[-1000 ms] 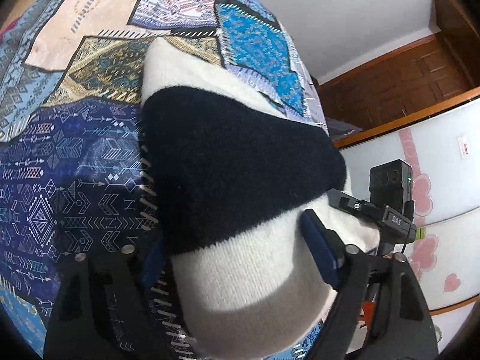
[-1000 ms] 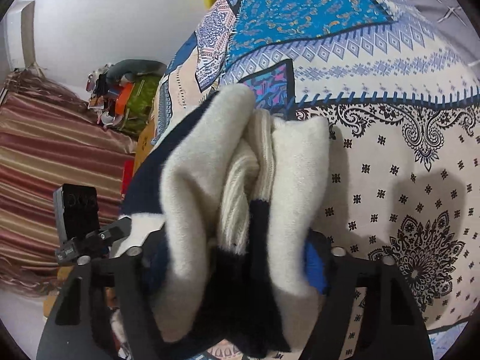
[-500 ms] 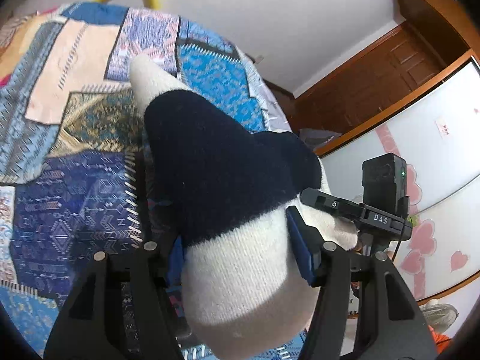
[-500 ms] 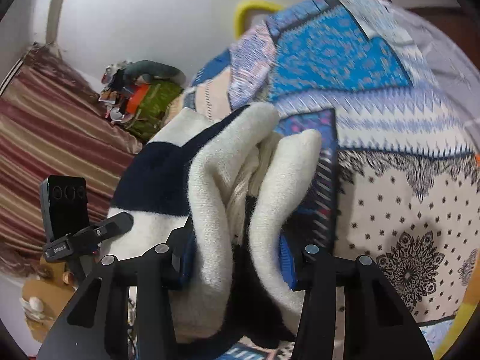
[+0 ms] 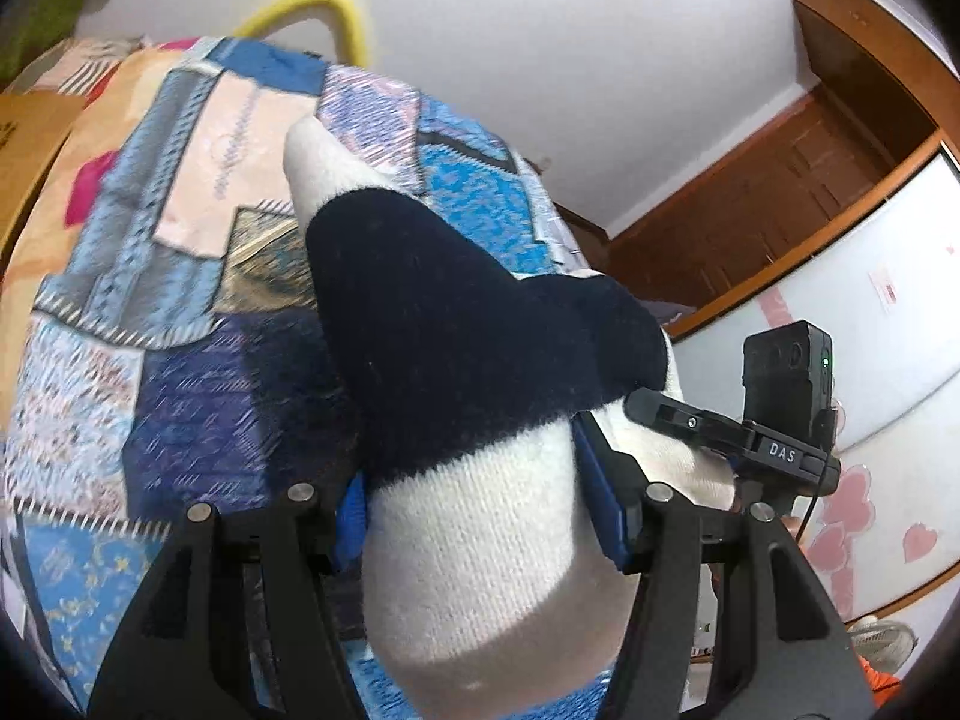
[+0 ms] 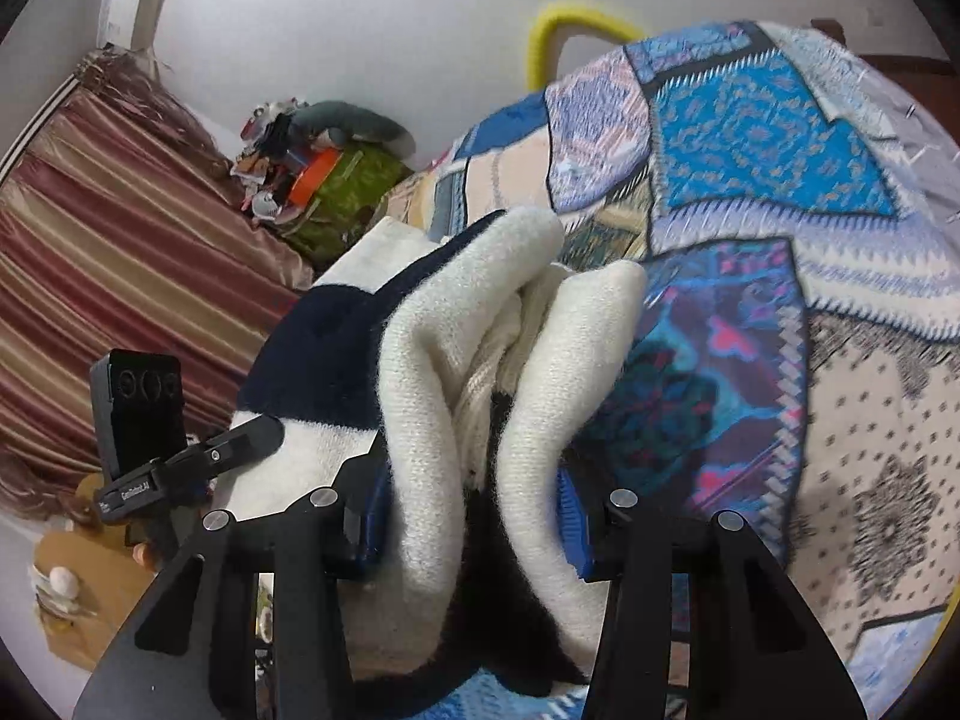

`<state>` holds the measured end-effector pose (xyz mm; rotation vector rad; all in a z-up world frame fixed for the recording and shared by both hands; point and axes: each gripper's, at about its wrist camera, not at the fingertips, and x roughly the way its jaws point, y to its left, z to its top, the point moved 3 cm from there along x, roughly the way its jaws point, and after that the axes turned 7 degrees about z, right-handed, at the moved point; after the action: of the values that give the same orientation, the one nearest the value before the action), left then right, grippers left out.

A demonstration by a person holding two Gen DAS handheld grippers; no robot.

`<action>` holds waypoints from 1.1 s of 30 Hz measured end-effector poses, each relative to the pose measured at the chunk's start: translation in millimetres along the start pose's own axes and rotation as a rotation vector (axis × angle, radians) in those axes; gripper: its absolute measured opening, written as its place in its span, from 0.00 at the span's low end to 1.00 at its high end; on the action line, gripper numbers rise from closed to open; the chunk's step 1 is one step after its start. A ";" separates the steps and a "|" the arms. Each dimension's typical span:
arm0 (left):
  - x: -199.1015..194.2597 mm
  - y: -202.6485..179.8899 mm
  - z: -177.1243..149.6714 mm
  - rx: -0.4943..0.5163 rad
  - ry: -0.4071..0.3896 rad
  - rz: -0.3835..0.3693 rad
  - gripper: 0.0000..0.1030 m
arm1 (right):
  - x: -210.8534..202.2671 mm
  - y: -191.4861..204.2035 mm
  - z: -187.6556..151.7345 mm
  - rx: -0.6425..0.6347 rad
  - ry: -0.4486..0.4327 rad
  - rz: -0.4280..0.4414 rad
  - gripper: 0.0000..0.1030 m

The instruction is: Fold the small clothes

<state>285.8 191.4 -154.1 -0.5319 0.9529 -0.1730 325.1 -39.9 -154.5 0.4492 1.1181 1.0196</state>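
We hold one cream-and-navy knit sweater [image 5: 480,360] in both grippers, lifted off the patchwork bedspread [image 5: 150,276].

Our left gripper [image 5: 474,516] pinches a thick cream fold, blue pads pressed into both sides; our right gripper [image 6: 474,504] clamps a bunched stack of layers, its folded edges sticking up past the fingers. The sweater hangs between us, above the bedspread's near part. Open quilt spreads ahead and to the sides; a white wall [image 5: 540,60] lies behind the bed and wooden cabinets [image 5: 780,192] stand off to one side.
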 end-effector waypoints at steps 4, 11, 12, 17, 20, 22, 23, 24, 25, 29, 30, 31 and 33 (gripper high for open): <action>10.3 36.0 -15.2 -0.049 0.044 0.041 0.59 | 33.1 -7.3 -14.4 0.038 0.047 -0.011 0.41; 36.3 85.1 -42.9 -0.127 0.100 0.085 0.59 | 64.7 -27.3 -33.9 0.042 0.102 -0.078 0.43; 39.6 90.6 -46.7 -0.138 0.106 0.084 0.60 | 65.1 -31.7 -34.3 0.039 0.111 -0.078 0.44; 47.0 100.8 -60.6 -0.139 0.103 0.101 0.68 | 58.3 -33.1 -44.2 -0.028 0.129 -0.112 0.52; 38.4 96.1 -63.1 -0.120 0.080 0.144 0.71 | 47.5 -26.5 -48.3 -0.075 0.112 -0.144 0.55; 34.0 92.6 -64.0 -0.095 0.069 0.187 0.71 | 38.5 -22.6 -49.7 -0.092 0.092 -0.166 0.56; 30.8 88.8 -64.2 -0.073 0.060 0.215 0.71 | 32.8 -20.4 -50.2 -0.101 0.078 -0.177 0.56; 27.3 84.1 -63.5 -0.051 0.051 0.242 0.71 | 28.8 -18.0 -50.7 -0.108 0.067 -0.186 0.56; 21.4 77.0 -64.4 -0.009 0.034 0.287 0.71 | 22.8 -14.9 -50.5 -0.119 0.052 -0.200 0.56; 5.5 54.4 -63.9 0.100 -0.024 0.390 0.71 | 0.4 0.6 -47.4 -0.157 -0.016 -0.223 0.56; -1.5 46.6 -64.3 0.121 -0.045 0.401 0.71 | -7.6 7.9 -47.0 -0.173 -0.040 -0.225 0.56; -6.2 41.1 -63.8 0.131 -0.061 0.407 0.71 | -11.3 15.0 -46.3 -0.188 -0.059 -0.228 0.56; -18.8 27.1 -62.8 0.155 -0.101 0.416 0.71 | -22.8 30.7 -46.5 -0.227 -0.105 -0.233 0.56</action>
<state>221.6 199.3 -183.1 -0.1903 0.9224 0.1529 268.3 -52.2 -138.8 0.1832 0.9247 0.8943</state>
